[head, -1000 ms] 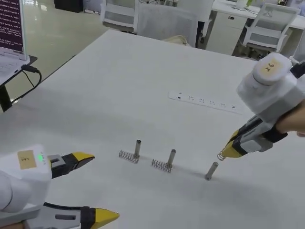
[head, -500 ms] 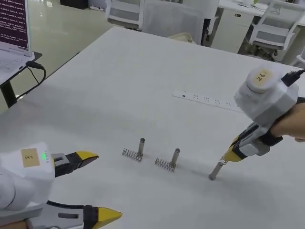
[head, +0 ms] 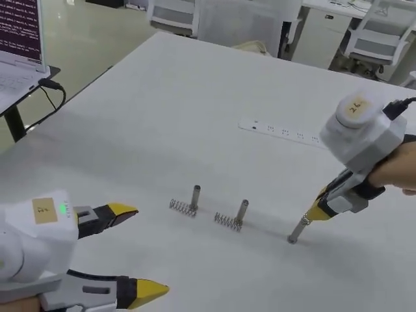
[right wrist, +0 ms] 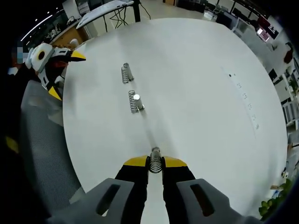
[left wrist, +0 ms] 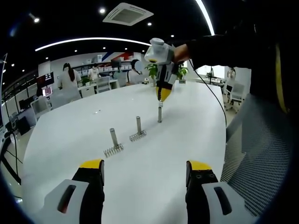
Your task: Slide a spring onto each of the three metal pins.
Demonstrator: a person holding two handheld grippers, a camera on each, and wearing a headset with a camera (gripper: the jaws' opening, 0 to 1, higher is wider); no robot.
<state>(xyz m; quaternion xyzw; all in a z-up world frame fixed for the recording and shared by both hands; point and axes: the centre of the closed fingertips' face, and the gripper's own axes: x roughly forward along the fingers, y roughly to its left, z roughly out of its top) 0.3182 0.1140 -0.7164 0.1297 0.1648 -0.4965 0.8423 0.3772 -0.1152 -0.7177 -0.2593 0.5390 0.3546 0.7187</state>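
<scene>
Spring [right wrist: 155, 163], pinched in my right gripper [right wrist: 154, 160], has come across from beside the right-hand pin [head: 294, 233] onto its top, so I judge threading has begun. My left gripper [left wrist: 145, 165] waits, jaws spread, near left.

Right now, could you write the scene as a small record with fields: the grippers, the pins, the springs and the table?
right gripper: shut on a spring, held at the top of the end pin
left gripper: open, holding nothing, at the near side of the table
other pins: two, upright, bare
loose springs: two, each lying on the table at the foot of one of the other pins
table: white, with a power strip farther back
</scene>
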